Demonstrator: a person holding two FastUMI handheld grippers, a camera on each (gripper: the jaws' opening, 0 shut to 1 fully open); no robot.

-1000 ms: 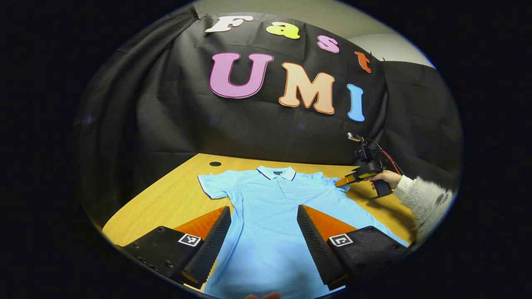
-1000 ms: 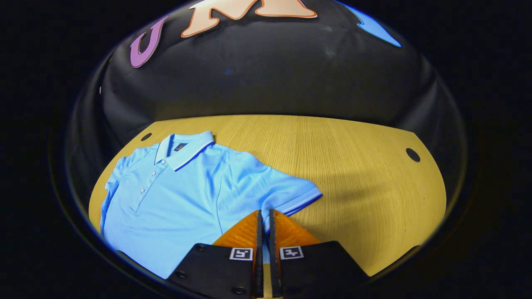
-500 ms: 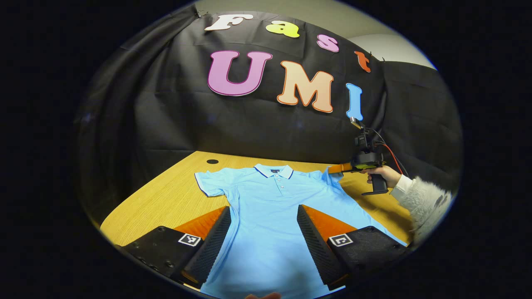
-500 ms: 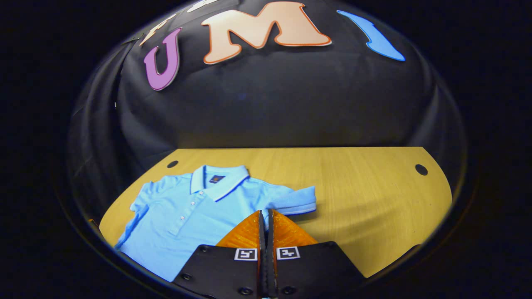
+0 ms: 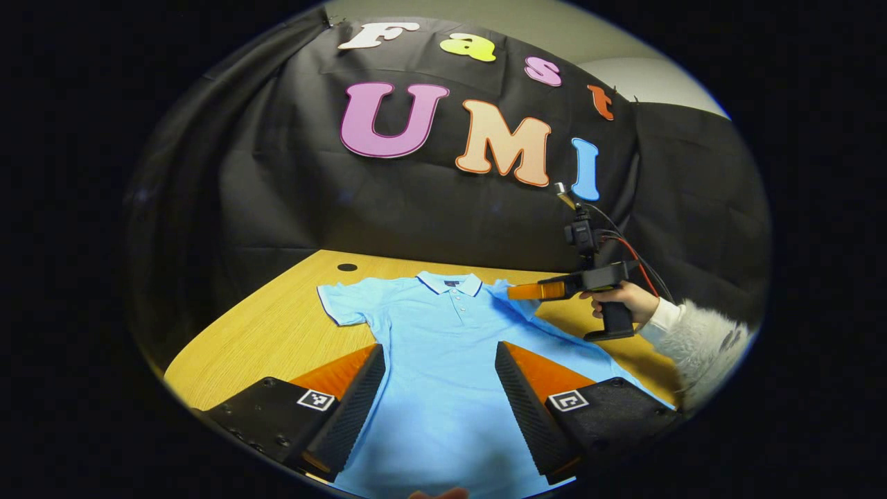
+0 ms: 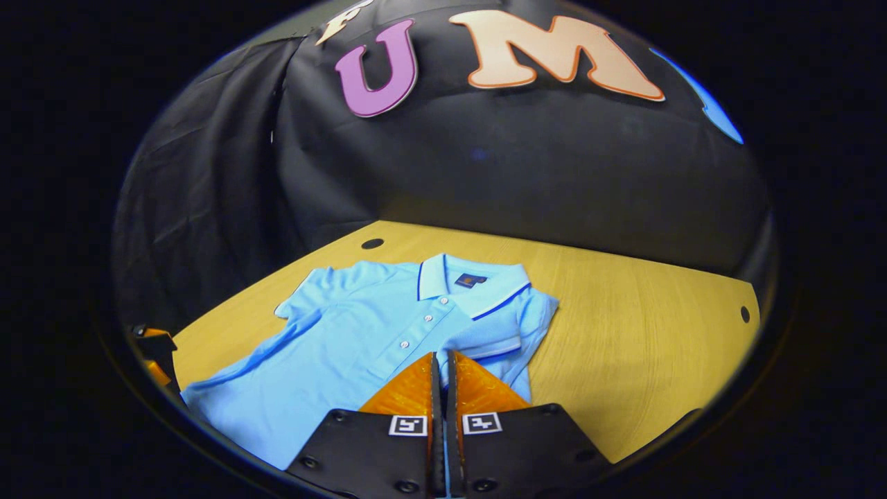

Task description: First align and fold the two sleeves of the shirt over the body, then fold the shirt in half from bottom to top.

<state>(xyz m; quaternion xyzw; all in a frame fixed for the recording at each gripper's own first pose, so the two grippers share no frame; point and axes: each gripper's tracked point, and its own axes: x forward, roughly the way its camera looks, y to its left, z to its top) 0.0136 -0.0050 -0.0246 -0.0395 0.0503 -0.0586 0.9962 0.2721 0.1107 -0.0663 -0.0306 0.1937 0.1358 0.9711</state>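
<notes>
Shirt count: one, a light blue polo shirt [image 5: 443, 360] lying flat and face up on one wooden table [image 5: 277, 326], collar [image 6: 471, 281] toward the black cloth wall [image 5: 416, 215]. Two grippers total. The left gripper [image 5: 438, 388] hangs over the lower body of the shirt with its fingers spread wide, cloth showing between them, nothing pinched. The right gripper [image 6: 439, 388] has its fingers pressed together on the right sleeve [image 6: 485, 339], which is lifted and pulled over the shirt's chest, just beside the collar. The other sleeve [image 5: 341, 305] lies flat out to the side of the shirt. From the left gripper view you can see the hand [image 5: 620, 298] holding that right gripper, with a fuzzy white sleeve cuff [image 5: 700, 339] past the shirt's edge. Two round holes in the table, one [image 6: 372, 244] beyond the shirt's shoulder, one [image 6: 745, 314] well away from it.
</notes>
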